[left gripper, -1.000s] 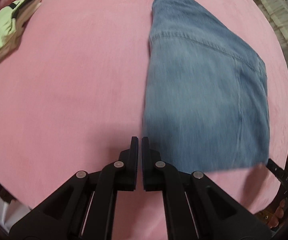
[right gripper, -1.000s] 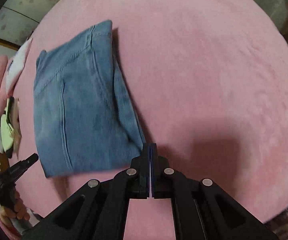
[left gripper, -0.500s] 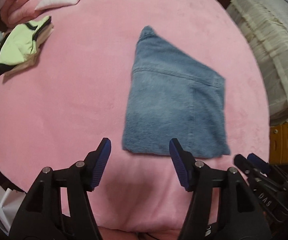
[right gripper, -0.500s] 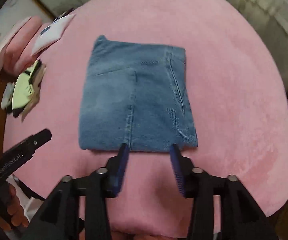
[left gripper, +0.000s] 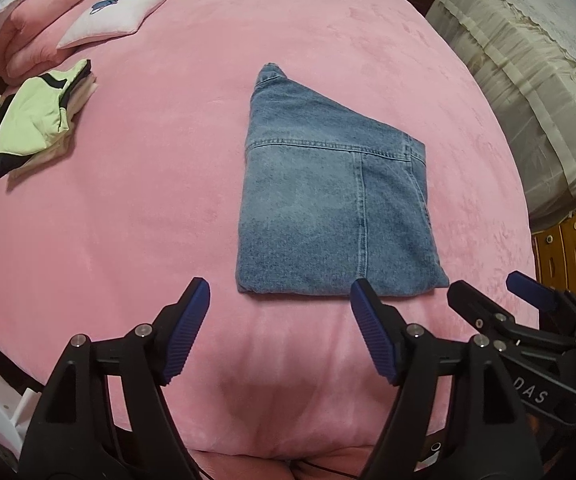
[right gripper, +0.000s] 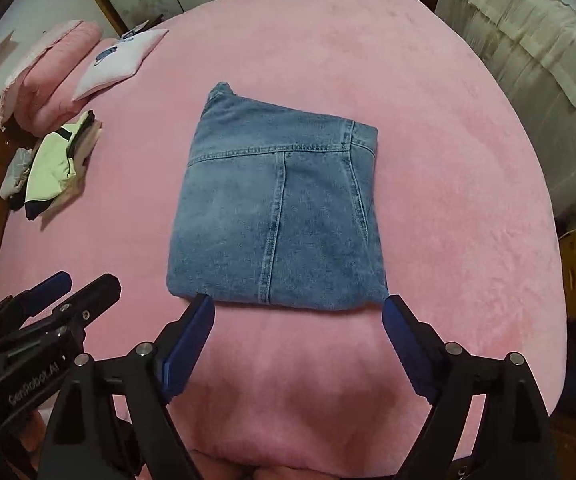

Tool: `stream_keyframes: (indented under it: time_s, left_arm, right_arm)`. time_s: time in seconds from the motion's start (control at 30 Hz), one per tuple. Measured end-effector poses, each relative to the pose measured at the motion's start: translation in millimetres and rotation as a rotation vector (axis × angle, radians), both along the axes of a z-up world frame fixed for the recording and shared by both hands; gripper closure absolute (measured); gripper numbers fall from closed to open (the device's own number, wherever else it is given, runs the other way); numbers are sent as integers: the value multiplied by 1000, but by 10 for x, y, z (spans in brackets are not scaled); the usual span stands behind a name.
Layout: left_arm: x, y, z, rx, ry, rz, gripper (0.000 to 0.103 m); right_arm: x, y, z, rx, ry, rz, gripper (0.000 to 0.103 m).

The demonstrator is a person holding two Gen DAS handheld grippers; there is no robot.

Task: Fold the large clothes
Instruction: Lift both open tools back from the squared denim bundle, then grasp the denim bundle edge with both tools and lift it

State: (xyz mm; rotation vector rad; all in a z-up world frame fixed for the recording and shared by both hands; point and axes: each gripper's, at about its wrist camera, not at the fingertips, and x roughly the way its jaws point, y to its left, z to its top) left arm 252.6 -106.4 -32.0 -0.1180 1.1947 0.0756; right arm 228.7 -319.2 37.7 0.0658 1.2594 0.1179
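Observation:
A pair of blue jeans (left gripper: 328,204) lies folded into a flat packet on the pink bed (left gripper: 148,208); it also shows in the right wrist view (right gripper: 276,216). My left gripper (left gripper: 280,300) is open and empty, held above the bed's near edge, just short of the packet's near edge. My right gripper (right gripper: 298,312) is open and empty, its fingertips at the two near corners of the packet. Each gripper shows in the other's view, the right one (left gripper: 500,300) at the right and the left one (right gripper: 80,284) at the left.
A stack of folded clothes with a pale green top (left gripper: 40,120) lies at the bed's far left. A white pillow (left gripper: 116,16) and a pink folded quilt (left gripper: 32,28) lie at the head. A cream-covered furniture piece (left gripper: 528,80) and wooden drawers (left gripper: 572,248) stand to the right.
Both grippers went from shut to wide open and pulled back and up from the jeans. The folded packet now lies free on the bed.

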Motion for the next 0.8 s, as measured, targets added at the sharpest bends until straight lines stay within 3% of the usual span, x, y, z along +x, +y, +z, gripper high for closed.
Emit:
stream_keyframes:
  time_s: [0.47, 0.8]
  left_arm:
    - [16, -125, -83, 41, 6, -51, 32]
    - [313, 47, -565, -29, 158, -17, 31]
  right_arm:
    - [23, -149, -71, -21, 26, -58, 12]
    - [201, -351, -403, 1, 123, -96, 11]
